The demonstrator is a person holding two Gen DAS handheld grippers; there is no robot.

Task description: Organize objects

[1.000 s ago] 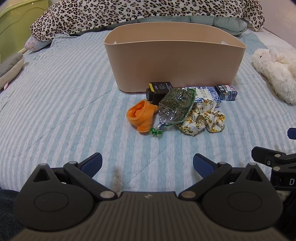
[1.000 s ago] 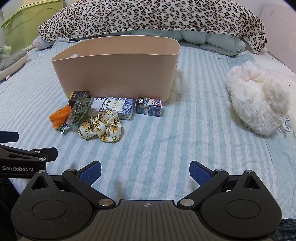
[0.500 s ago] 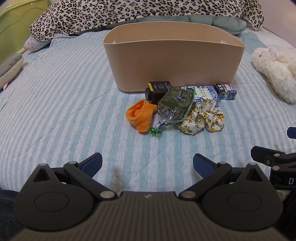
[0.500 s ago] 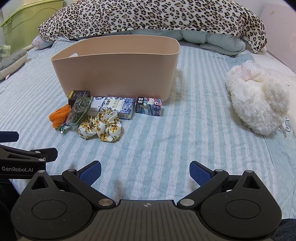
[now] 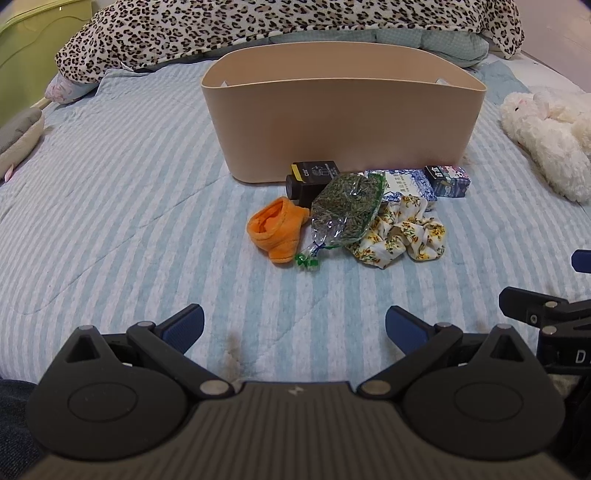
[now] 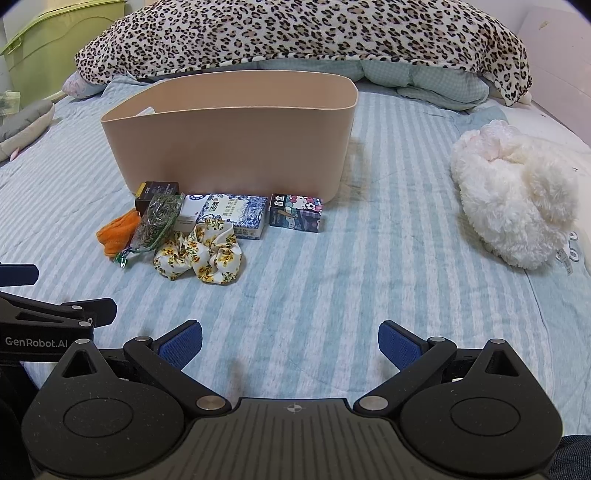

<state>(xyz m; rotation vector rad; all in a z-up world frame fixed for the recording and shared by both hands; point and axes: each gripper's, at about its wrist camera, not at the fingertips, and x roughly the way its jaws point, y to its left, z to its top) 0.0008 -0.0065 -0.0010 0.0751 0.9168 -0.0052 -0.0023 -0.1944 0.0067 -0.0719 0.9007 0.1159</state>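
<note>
A tan oval bin point(image 5: 343, 122) point(image 6: 229, 147) stands on the striped bed. In front of it lie an orange sock point(image 5: 277, 230) point(image 6: 118, 232), a clear bag of green dried herbs point(image 5: 345, 208) point(image 6: 155, 219), a black box point(image 5: 310, 179) point(image 6: 155, 190), a blue-white patterned box point(image 5: 406, 184) point(image 6: 236, 214), a small cartoon box point(image 5: 447, 181) point(image 6: 295, 214) and a floral scrunchie point(image 5: 399, 236) point(image 6: 201, 253). My left gripper point(image 5: 294, 326) and right gripper point(image 6: 290, 341) are both open and empty, low over the bed, well short of the items.
A white plush toy point(image 6: 517, 199) point(image 5: 550, 136) lies at the right. A leopard-print blanket point(image 6: 295, 33) and teal quilt are piled behind the bin. A green storage box point(image 6: 48, 48) stands at the far left. The other gripper shows at each view's edge point(image 6: 55, 317).
Both views have crept slightly forward and down toward the items. Both grippers stay open and empty.
</note>
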